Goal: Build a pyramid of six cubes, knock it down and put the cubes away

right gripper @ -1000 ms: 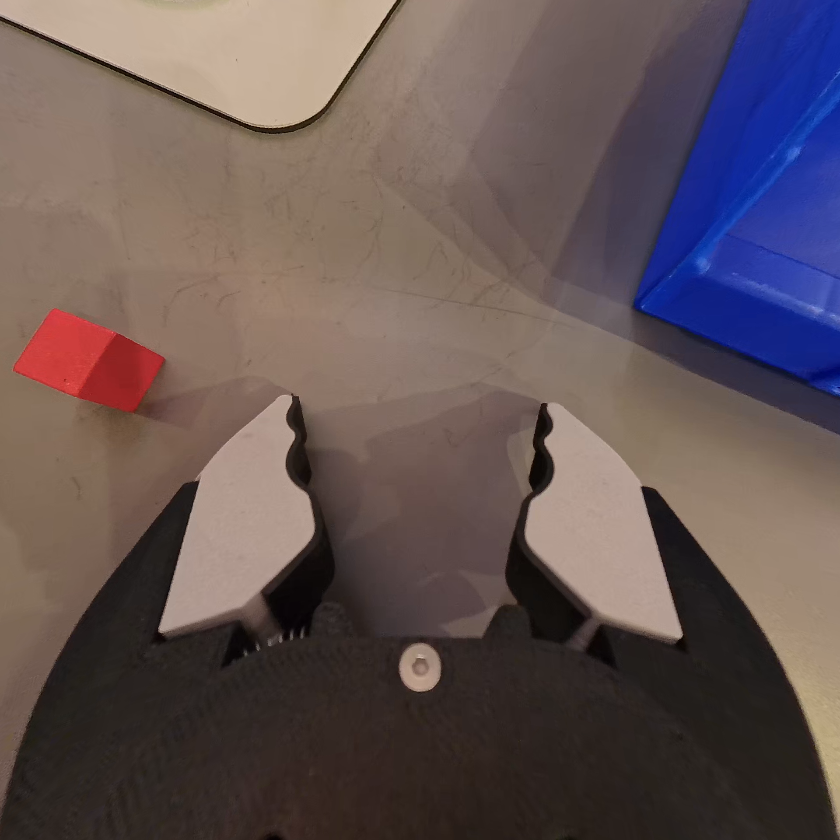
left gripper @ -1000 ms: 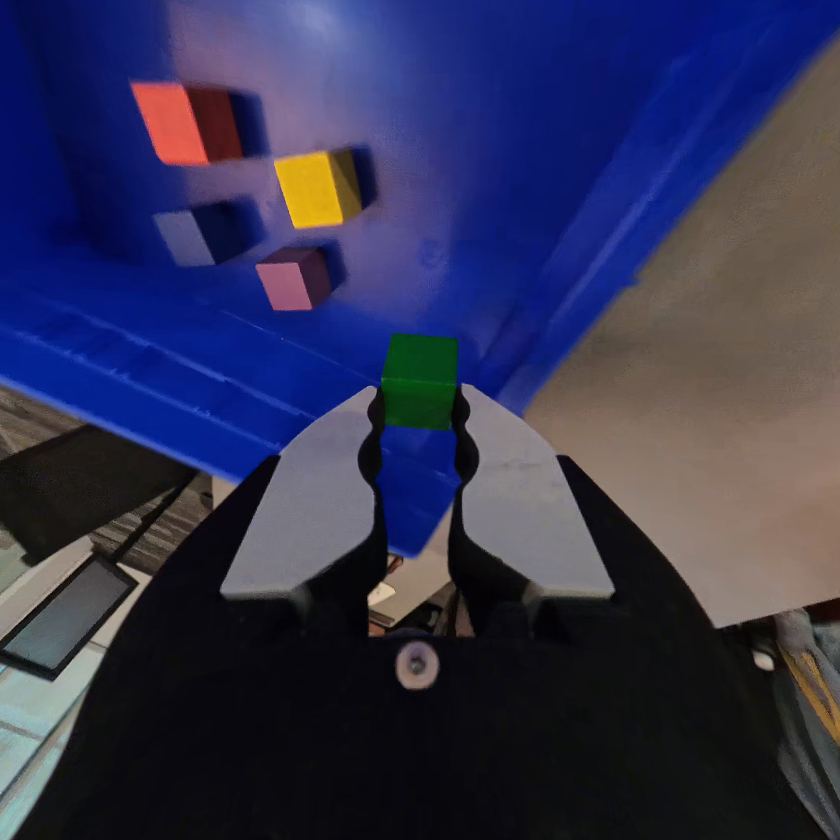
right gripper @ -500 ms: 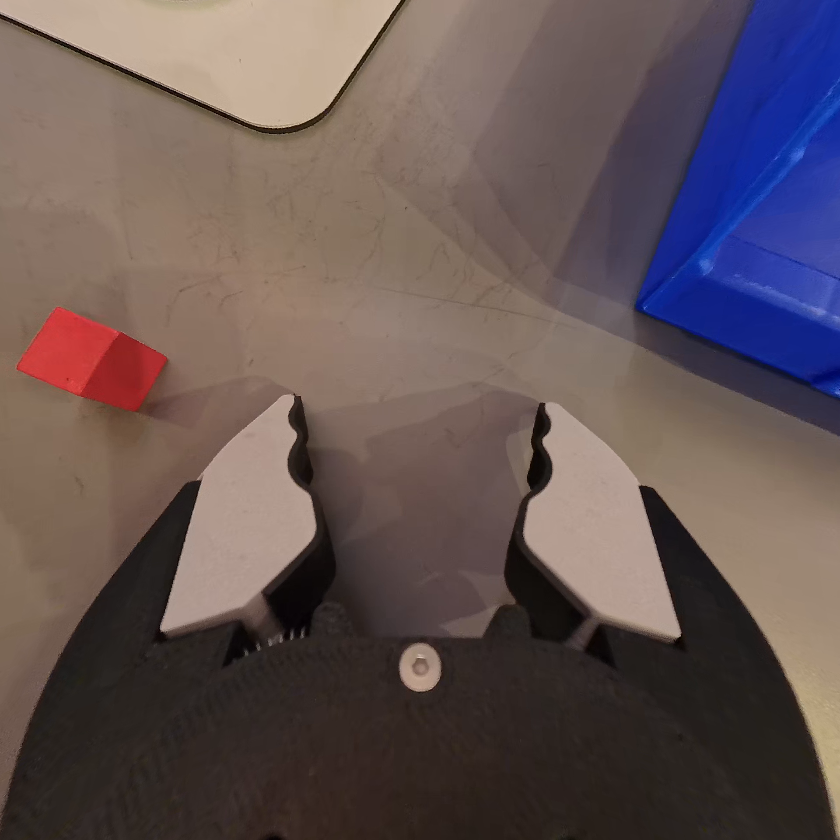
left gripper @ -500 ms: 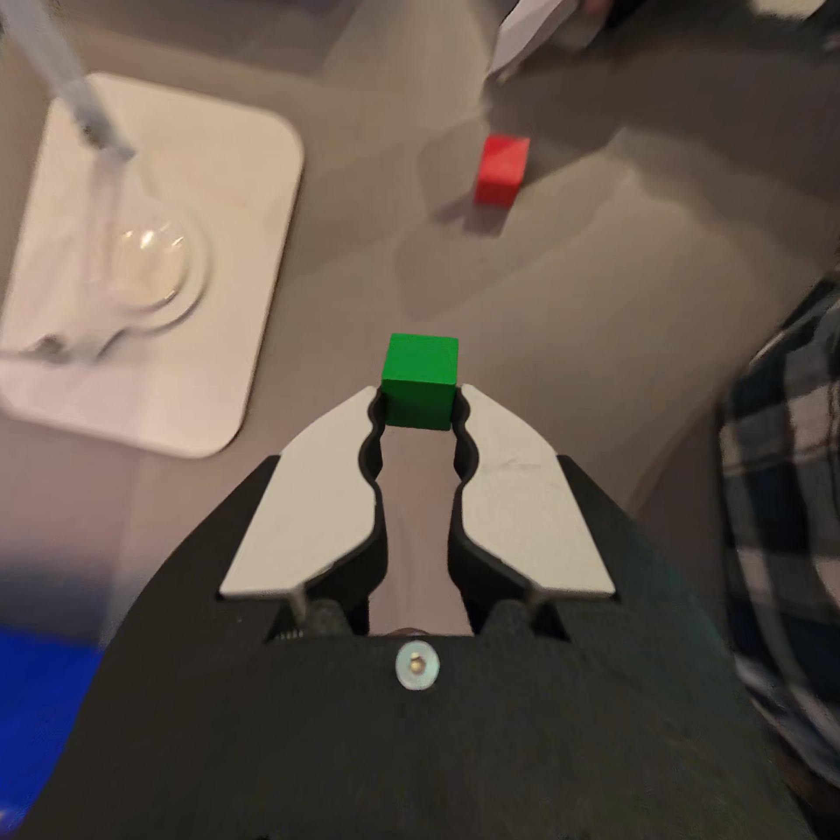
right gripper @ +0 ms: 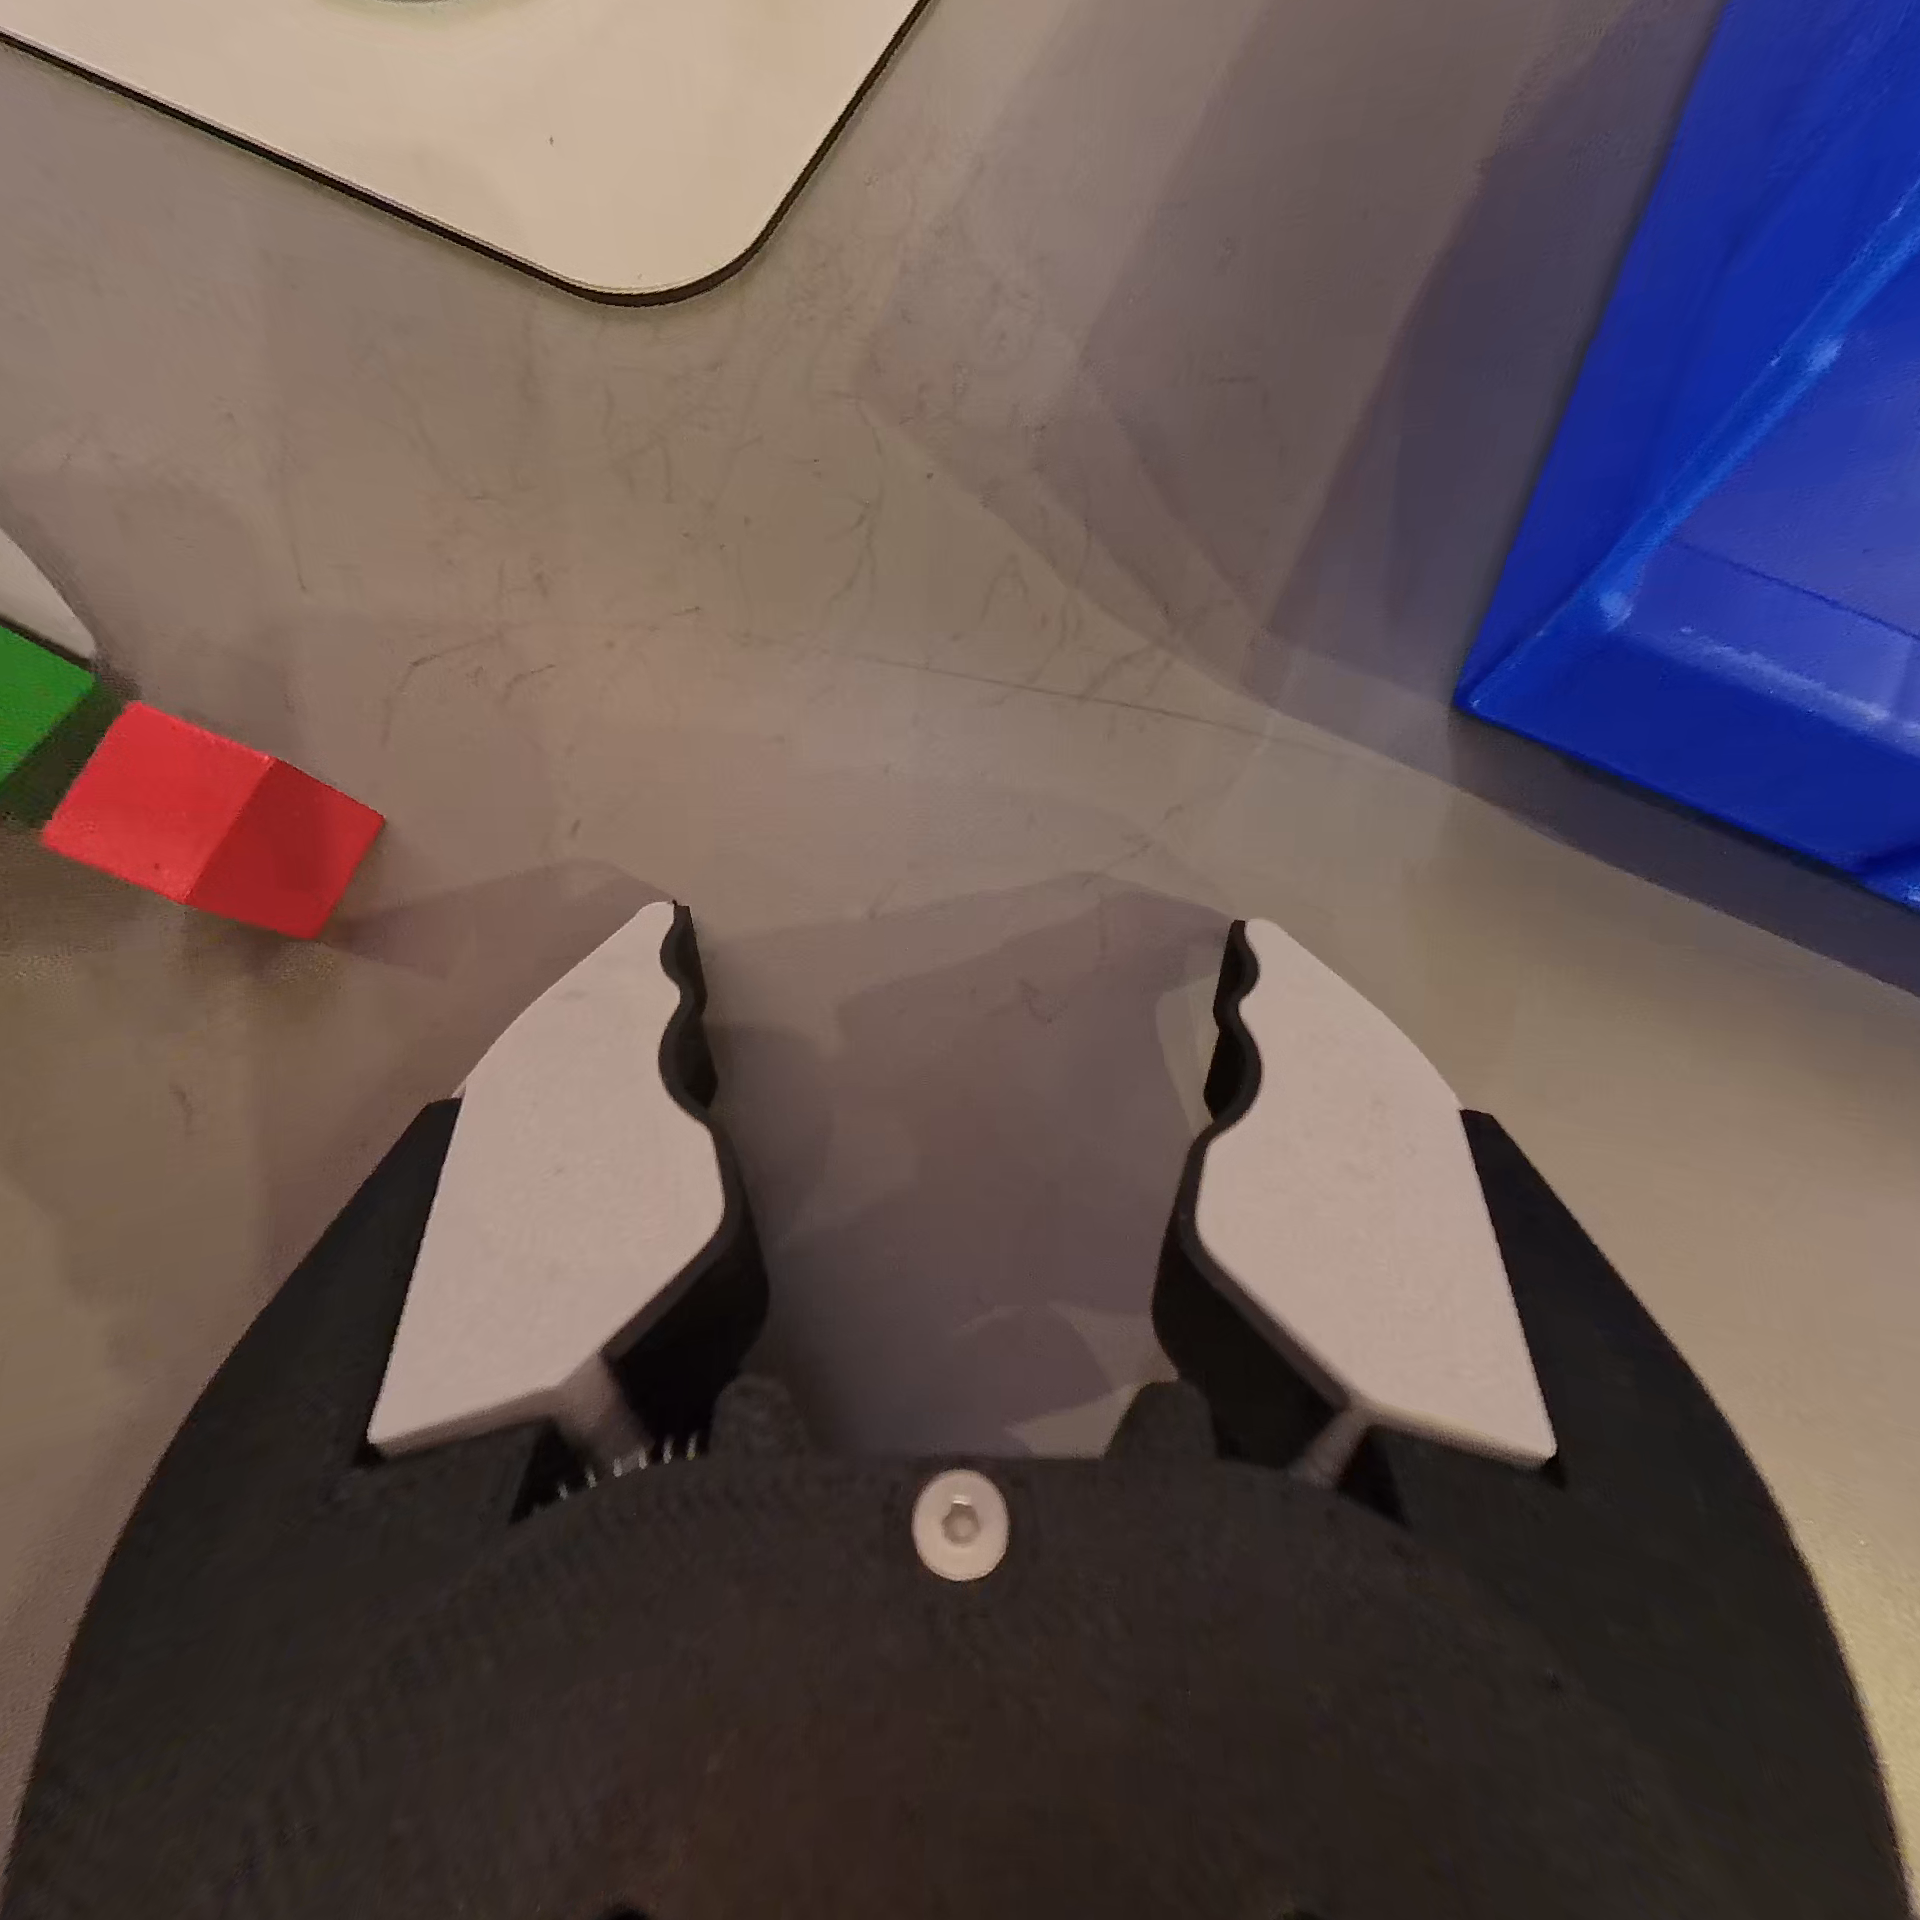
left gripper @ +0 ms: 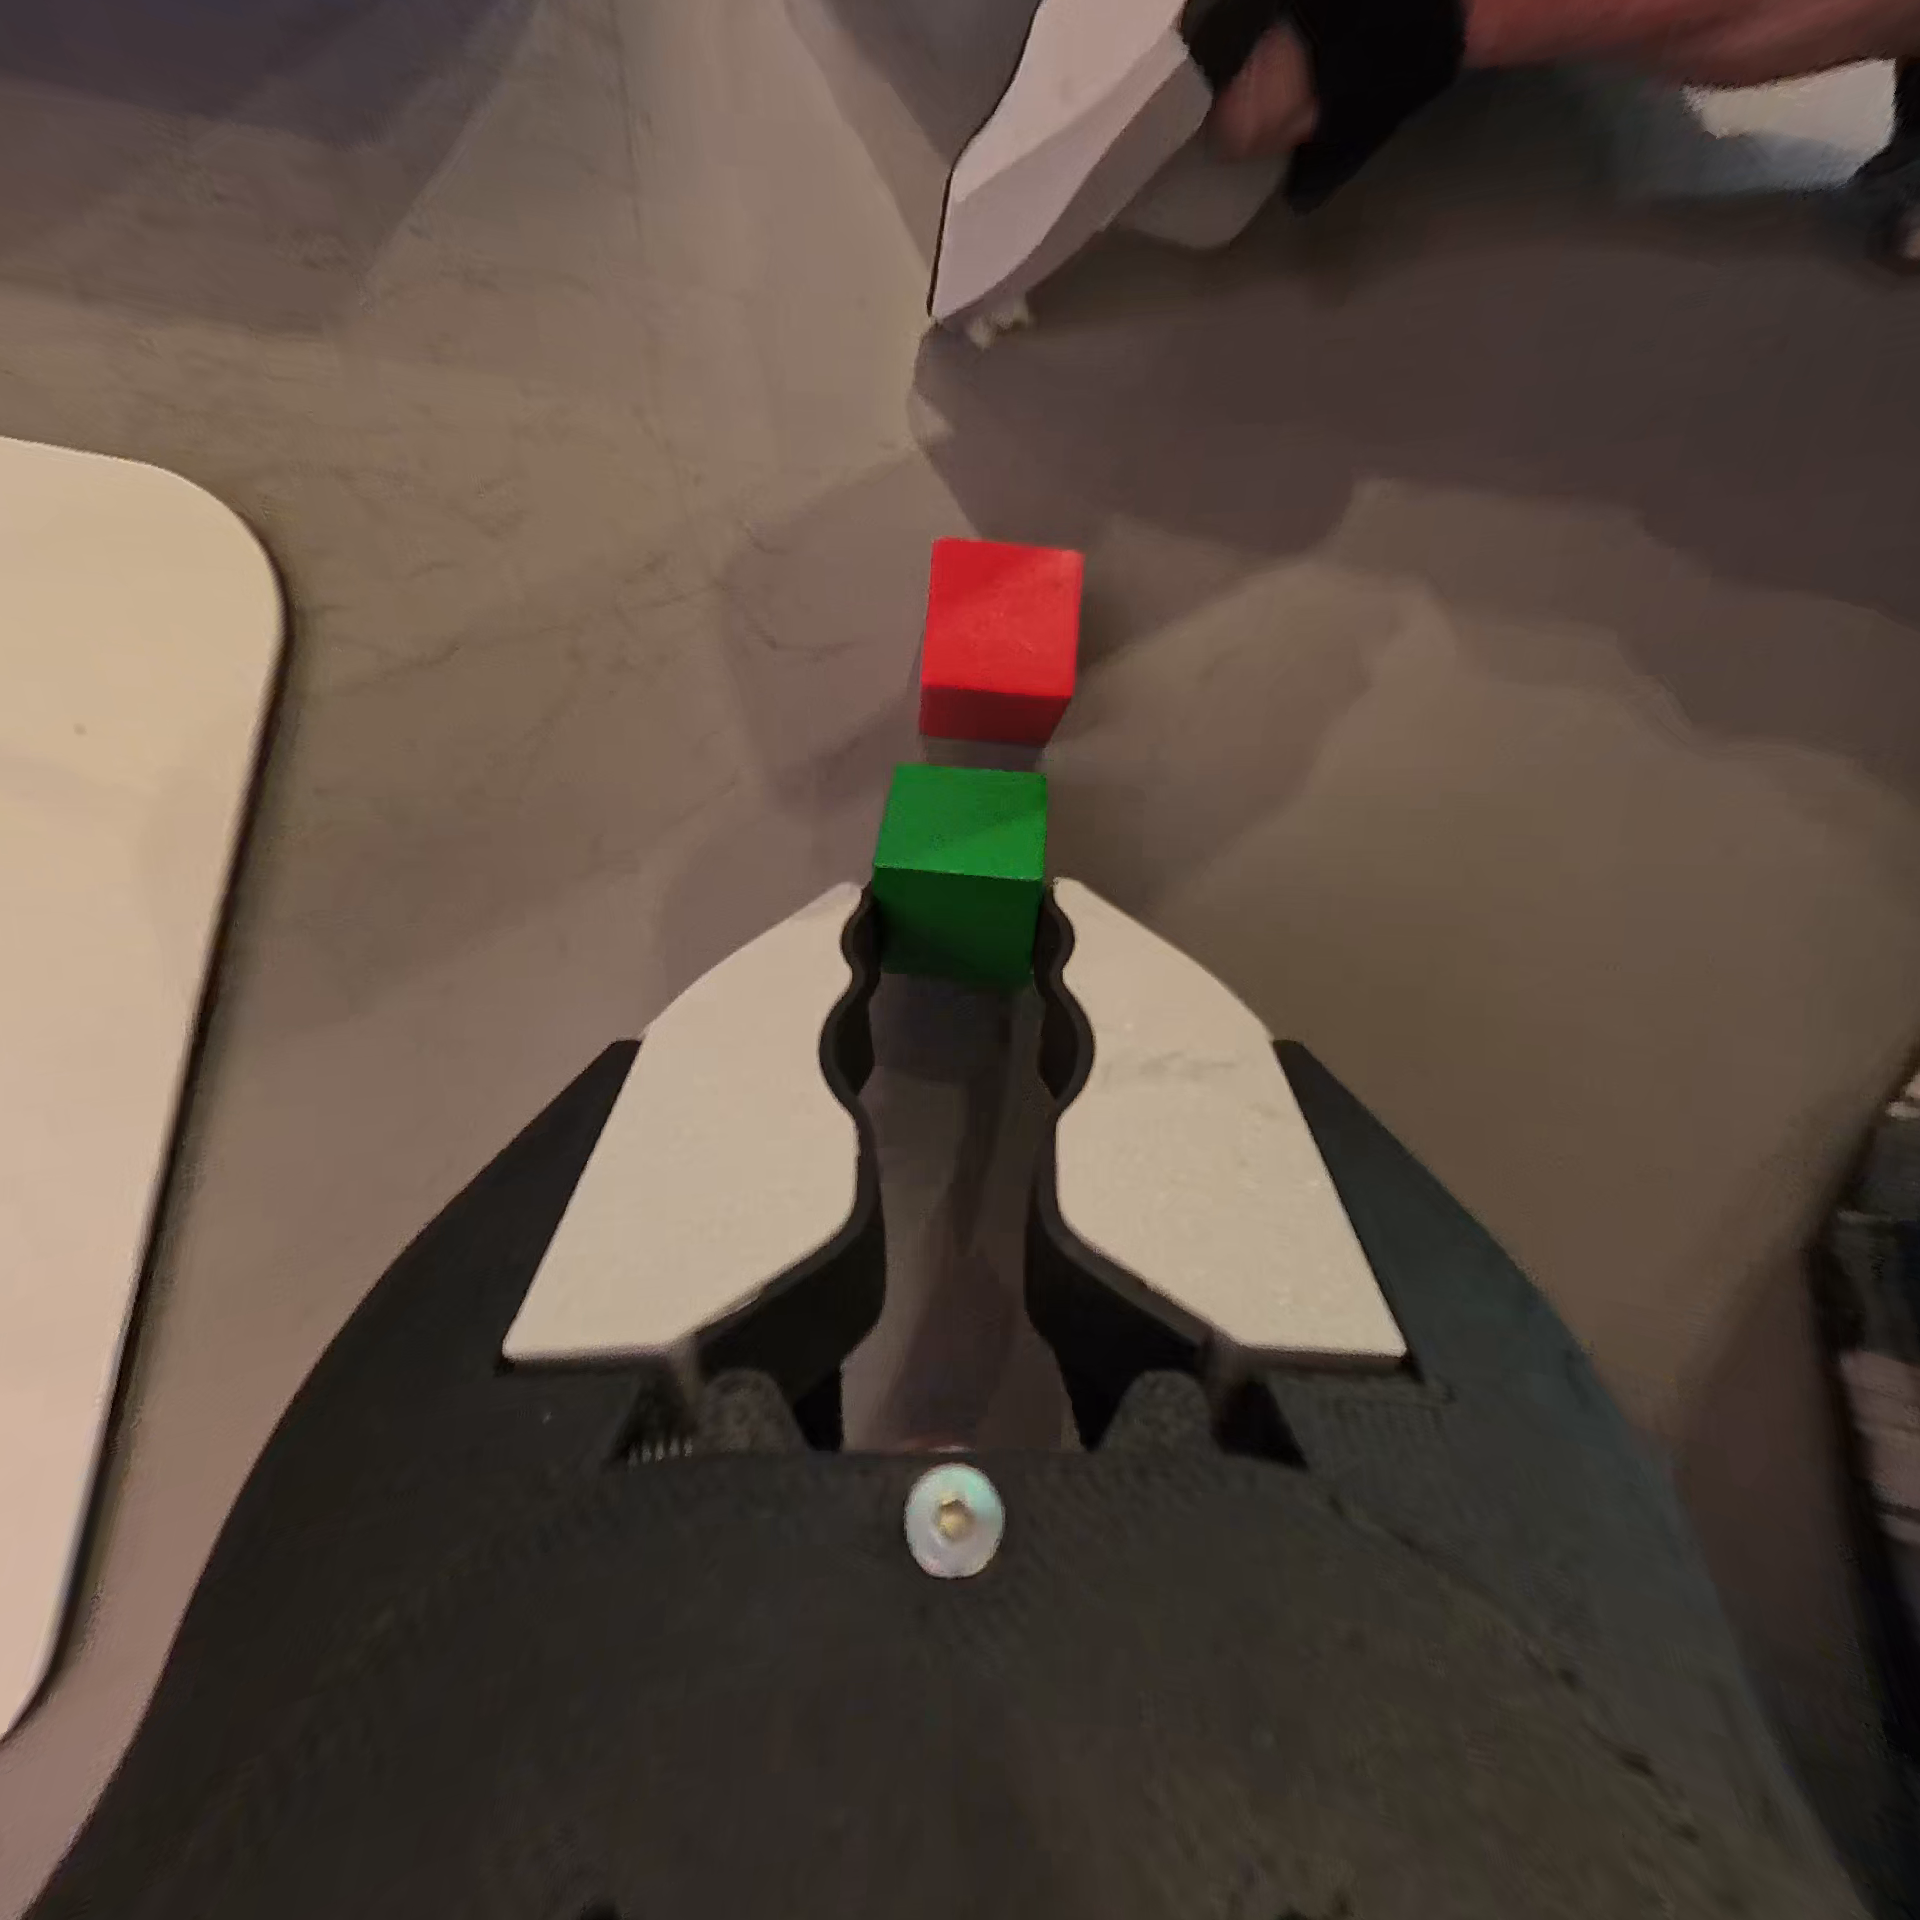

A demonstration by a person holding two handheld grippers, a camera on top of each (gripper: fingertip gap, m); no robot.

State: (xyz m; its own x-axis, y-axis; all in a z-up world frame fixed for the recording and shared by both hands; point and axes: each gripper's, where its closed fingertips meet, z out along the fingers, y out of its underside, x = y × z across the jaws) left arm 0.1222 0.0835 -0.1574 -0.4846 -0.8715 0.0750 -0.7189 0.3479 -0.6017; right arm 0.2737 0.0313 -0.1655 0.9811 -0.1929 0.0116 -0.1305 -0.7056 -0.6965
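Green cube (left gripper: 958,871) sits between the left gripper (left gripper: 958,906)'s light grey fingers (left gripper: 727,1122) with black wavy pads, on a black body; red cube (left gripper: 1000,636) just beyond it, brighter on top and darker red on the near side. Table (right gripper: 831,520) is a dull grey-brown with fine dark scratch lines; white board (right gripper: 540,135) with a thin dark edge at far left, saturated blue bin (right gripper: 1725,540) at right. Right gripper (right gripper: 956,925) has the same grey fingers on black, and there's a black-and-white plaid sleeve (left gripper: 1881,1299) at the right edge.
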